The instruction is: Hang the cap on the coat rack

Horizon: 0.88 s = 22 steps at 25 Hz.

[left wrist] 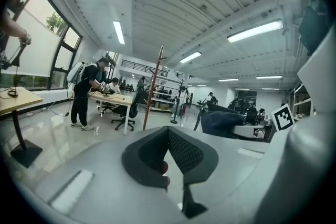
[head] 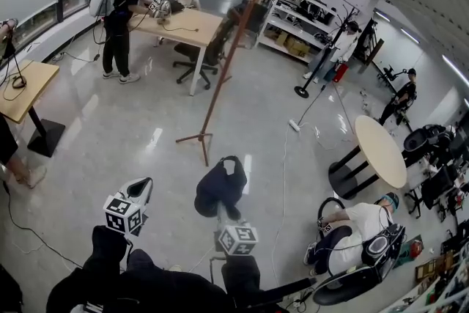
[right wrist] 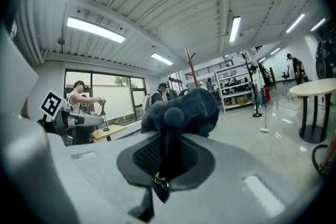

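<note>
Right gripper (right wrist: pixel 166 153) clamped tight on strap of dark blue fabric cap (right wrist: pixel 185 107). Left gripper (left wrist: pixel 169 153) jaws apart, empty. Tall brown wooden coat rack (head: pixel 231 48) stands well ahead.

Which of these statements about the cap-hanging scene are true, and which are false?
1. The right gripper is shut on the dark cap. True.
2. The cap already hangs on the coat rack. False: it is in the right gripper, and the rack stands apart, further ahead on the floor.
3. The left gripper has nothing between its jaws. True.
4. The coat rack lies flat on the floor. False: it stands upright on its spread feet.
5. A round-topped table stands to the right in the head view. True.
</note>
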Tool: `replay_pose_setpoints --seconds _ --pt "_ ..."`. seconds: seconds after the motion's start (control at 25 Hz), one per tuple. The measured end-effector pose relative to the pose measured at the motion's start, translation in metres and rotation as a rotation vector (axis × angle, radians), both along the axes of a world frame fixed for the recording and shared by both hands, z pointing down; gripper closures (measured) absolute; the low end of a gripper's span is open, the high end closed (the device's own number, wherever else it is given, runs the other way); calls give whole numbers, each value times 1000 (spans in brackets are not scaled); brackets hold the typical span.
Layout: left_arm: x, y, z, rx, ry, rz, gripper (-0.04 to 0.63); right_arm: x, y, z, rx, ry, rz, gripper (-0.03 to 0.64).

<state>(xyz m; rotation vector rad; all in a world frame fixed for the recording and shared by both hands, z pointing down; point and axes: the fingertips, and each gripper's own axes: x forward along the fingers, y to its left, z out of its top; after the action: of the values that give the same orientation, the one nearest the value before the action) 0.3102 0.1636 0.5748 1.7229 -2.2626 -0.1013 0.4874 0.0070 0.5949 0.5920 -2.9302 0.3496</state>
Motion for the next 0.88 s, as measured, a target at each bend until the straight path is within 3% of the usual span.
replay_pose_setpoints --seconds 0.32,0.88 --pt "-17 2 9 -11 2 -22 594 -23 -4 7 -14 2 -25 606" --pt "-127 -36 7 -12 1 16 594 -127 -32 7 -20 4 4 606"
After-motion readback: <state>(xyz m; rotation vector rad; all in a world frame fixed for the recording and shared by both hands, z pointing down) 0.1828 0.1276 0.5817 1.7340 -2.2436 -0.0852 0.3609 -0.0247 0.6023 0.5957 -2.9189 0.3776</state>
